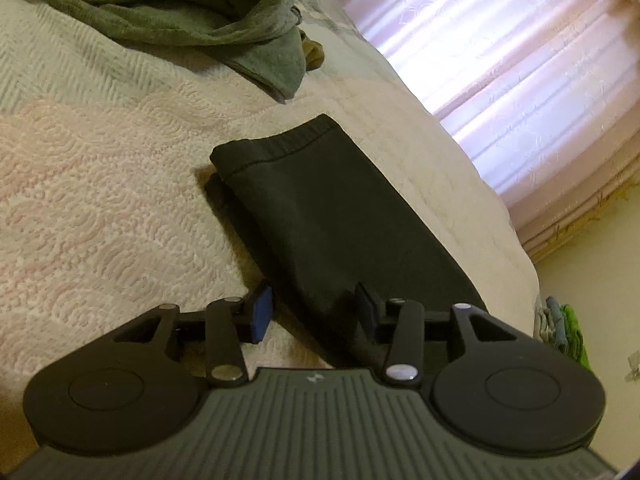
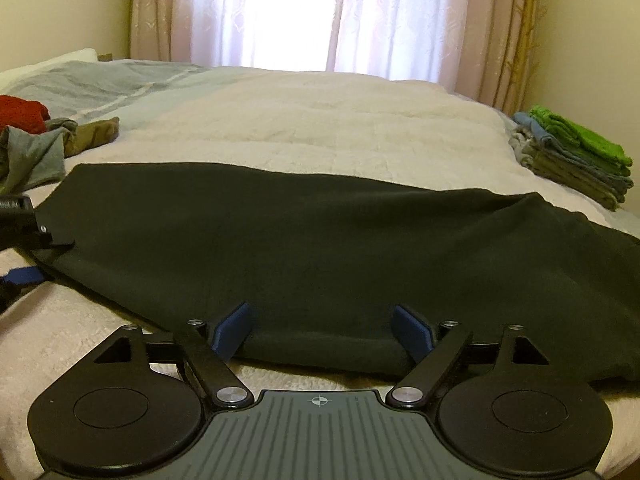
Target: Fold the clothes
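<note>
A black garment [image 1: 320,208] lies folded lengthwise on the pale quilted bedspread [image 1: 100,184], its hemmed end pointing away. My left gripper [image 1: 314,314] is open at the garment's near end, one blue pad [image 1: 262,314] over the bedspread and the other finger over the cloth. In the right wrist view the black garment [image 2: 320,248] stretches across the bed [image 2: 320,128]. My right gripper [image 2: 322,332] is open wide, its pads [image 2: 232,330] either side of the garment's thick folded front edge. The left gripper [image 2: 24,252] shows at the far left edge, at the garment's end.
A heap of unfolded grey-green clothes [image 1: 180,8] lies at the bed's far side, with a red item [image 2: 22,114] beside the heap [image 2: 36,148]. A folded stack topped with bright green [image 2: 576,156] sits at the right edge. Pink curtains [image 2: 320,12] hang behind.
</note>
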Demonstrator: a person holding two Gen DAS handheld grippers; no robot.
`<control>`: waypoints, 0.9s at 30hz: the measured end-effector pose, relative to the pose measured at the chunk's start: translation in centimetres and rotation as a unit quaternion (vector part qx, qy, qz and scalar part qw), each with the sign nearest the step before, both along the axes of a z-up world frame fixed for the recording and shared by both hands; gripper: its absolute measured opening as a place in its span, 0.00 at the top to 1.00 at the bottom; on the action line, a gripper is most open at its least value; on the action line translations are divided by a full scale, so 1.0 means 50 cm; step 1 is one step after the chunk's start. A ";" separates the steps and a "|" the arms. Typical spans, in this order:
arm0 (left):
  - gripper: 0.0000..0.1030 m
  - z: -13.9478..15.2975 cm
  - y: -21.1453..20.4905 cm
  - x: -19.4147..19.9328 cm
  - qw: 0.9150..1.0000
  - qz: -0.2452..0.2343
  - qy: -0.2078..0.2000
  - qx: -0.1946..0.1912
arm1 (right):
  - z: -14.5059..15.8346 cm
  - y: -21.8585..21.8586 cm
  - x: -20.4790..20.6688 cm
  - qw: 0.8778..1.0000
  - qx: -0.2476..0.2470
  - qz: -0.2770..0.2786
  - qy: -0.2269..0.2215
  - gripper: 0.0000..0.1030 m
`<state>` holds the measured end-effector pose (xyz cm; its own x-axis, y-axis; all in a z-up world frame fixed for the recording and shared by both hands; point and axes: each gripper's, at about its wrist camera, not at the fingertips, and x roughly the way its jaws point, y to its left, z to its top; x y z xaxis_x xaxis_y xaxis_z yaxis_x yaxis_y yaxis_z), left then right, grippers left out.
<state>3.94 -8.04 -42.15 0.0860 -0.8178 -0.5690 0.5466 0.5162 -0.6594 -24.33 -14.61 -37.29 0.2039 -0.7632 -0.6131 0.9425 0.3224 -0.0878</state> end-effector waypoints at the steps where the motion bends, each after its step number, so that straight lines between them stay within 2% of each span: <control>1: 0.61 -0.001 -0.002 0.001 1.000 0.002 0.002 0.001 | 0.000 0.001 -0.002 1.000 -0.001 -0.002 -0.001 0.20; 5: 0.71 -0.004 0.007 -0.001 1.000 0.000 -0.008 -0.003 | 0.001 -0.001 -0.006 1.000 -0.001 -0.004 -0.004 0.20; 9: 0.79 -0.011 0.017 0.006 1.000 0.003 0.003 -0.016 | -0.006 -0.005 -0.007 1.000 0.000 -0.004 -0.003 0.19; 17: 0.80 -0.014 0.018 0.013 1.000 -0.002 0.006 -0.022 | -0.009 -0.013 -0.002 1.000 0.007 -0.017 -0.007 0.18; 19: 0.83 -0.009 0.017 0.009 1.000 -0.001 0.000 -0.024 | -0.016 -0.012 0.001 1.000 0.002 -0.018 -0.002 0.17; 20: 0.88 -0.005 0.018 0.007 1.000 -0.001 -0.001 -0.029 | -0.021 -0.012 0.002 1.000 0.001 -0.018 0.000 0.17; 23: 0.91 0.021 0.022 -0.001 0.999 -0.014 -0.027 -0.045 | -0.033 -0.015 0.000 1.000 -0.003 -0.014 0.002 0.16; 27: 0.92 0.084 0.019 -0.029 0.991 -0.048 -0.103 -0.070 | -0.024 -0.024 -0.020 1.000 0.010 -0.008 -0.025 0.16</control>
<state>2.46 -7.12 -37.93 0.1068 -0.8977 -0.4274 0.7197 0.3664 -0.5897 -25.31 -15.83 -38.51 0.2230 -0.7538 -0.6181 0.9504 0.3091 -0.0342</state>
